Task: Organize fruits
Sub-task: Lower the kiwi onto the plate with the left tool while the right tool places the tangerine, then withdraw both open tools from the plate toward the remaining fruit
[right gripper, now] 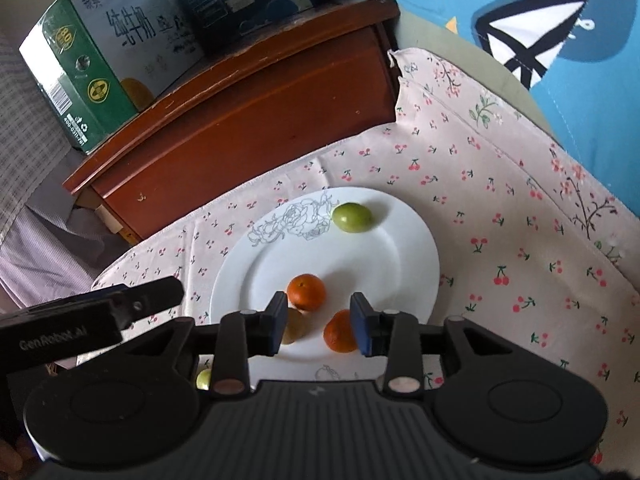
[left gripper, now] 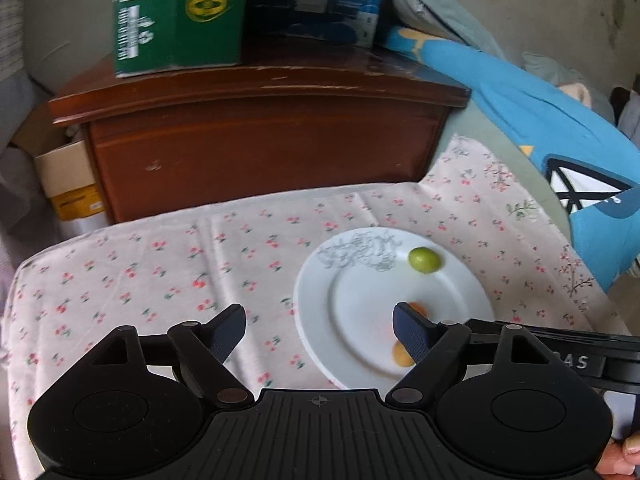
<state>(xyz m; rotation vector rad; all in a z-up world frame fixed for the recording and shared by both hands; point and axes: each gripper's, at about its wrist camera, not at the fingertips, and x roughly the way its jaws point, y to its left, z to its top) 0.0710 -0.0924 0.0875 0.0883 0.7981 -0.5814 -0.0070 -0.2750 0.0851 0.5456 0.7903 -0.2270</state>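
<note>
Left wrist view: left tongs [left gripper: 320, 326] spread wide, empty, above cherry-print cloth [left gripper: 160, 272]. White plate [left gripper: 360, 320] right of centre; green fruit [left gripper: 424, 259] on far rim.

Right wrist view: right tongs [right gripper: 319, 322] released, empty, over plate [right gripper: 408, 264]. Two oranges [right gripper: 306, 291] and brownish fruit [right gripper: 294, 326] just beyond fingertips. Small green fruit [right gripper: 203, 379] off plate, on cloth.

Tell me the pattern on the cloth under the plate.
Small red cherries on pale pink cloth, clearest in the right wrist view.

Bare cherry-print cloth [left gripper: 160, 272] left of plate [left gripper: 320, 300]; cabinet [left gripper: 260, 152] blocks beyond.
</note>
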